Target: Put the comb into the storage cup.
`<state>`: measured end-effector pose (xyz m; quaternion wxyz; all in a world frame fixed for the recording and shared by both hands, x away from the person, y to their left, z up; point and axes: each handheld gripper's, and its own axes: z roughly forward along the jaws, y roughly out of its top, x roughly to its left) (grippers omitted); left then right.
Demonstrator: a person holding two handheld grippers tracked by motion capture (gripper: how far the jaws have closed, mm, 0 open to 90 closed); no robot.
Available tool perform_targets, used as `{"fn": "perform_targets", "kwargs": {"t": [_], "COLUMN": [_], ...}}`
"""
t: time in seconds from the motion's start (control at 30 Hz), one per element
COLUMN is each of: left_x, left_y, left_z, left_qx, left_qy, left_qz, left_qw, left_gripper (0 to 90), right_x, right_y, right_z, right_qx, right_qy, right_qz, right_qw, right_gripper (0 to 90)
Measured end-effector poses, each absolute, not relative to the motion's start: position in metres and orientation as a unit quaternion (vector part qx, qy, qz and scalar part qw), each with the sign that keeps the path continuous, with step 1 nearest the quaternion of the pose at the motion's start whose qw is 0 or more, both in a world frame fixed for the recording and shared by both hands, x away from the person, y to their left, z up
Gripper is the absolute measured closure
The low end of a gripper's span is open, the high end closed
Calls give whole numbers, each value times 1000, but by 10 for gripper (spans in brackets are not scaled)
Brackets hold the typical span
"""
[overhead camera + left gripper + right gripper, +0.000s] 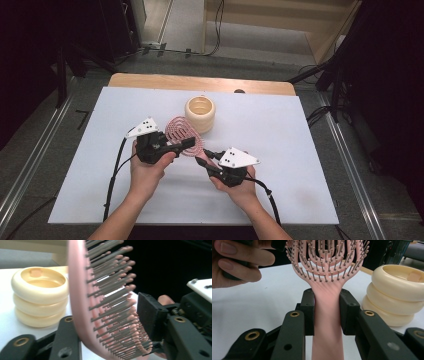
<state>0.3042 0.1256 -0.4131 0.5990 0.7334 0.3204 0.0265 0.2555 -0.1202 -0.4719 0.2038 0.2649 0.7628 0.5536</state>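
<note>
Brush [186, 136]: pink, open-ribbed head with bristles; held off the worktop [300, 165] between both tongs, head toward the left tongs, handle toward the right tongs
Left tongs [191, 142]: closed on the brush head, one jaw behind the pink back, the other against the bristle tips, as seen in the left gripper view [110, 322]; grip looks soft, on springy bristles rather than on solid plastic
Right tongs [200, 161]: clamped on the neck of the handle, a pad pressed to each side; in the right gripper view [327, 312] handle runs straight down between the jaws, bristles facing the camera
Cup [200, 114]: cream, ribbed like three stacked rings, open top, upright; just beyond the brush head, ahead of both tongs; apart from the brush as far as can be told
Step in hand: likely a handover or re-grip of the brush in the air, both tongs sharing the load, with the cup the probable goal
Next move: probably release of one hold while the other stays firm; handle grip seems the surer one to keep; then tilt upright and lower into the cup mouth, centred to clear the rim
Risk: brush twisting in the bristle-side grip; light cup tipping if nudged
</note>
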Motion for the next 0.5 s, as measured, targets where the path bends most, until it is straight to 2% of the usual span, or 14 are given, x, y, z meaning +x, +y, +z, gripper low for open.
{"fn": "perform_targets", "kwargs": {"t": [0.17,0.23,0.3,0.4,0.47,0.5], "left_x": [305,303,302,305,304,304], "left_y": [126,124,121,122,121,121], "left_z": [-411,-409,-406,-402,-397,-395], "left_qx": [726,734,739,727,733,736], "left_qy": [312,299,300,301,295,292], "left_qz": [6,16,21,-7,13,22], "left_qw": [613,610,603,617,613,610], "left_gripper": [612,639,643,643,643,643], "right_x": [256,257,257,256,256,256], "right_y": [-120,-119,-121,-124,-128,-130], "right_z": [-474,-476,-475,-471,-469,-468], "right_qx": [260,260,259,257,256,255], "right_qy": [762,763,759,752,749,747], "right_qz": [556,555,565,573,581,585], "right_qw": [207,206,195,201,192,185], "right_gripper": [678,660,587,458,359,282]}}
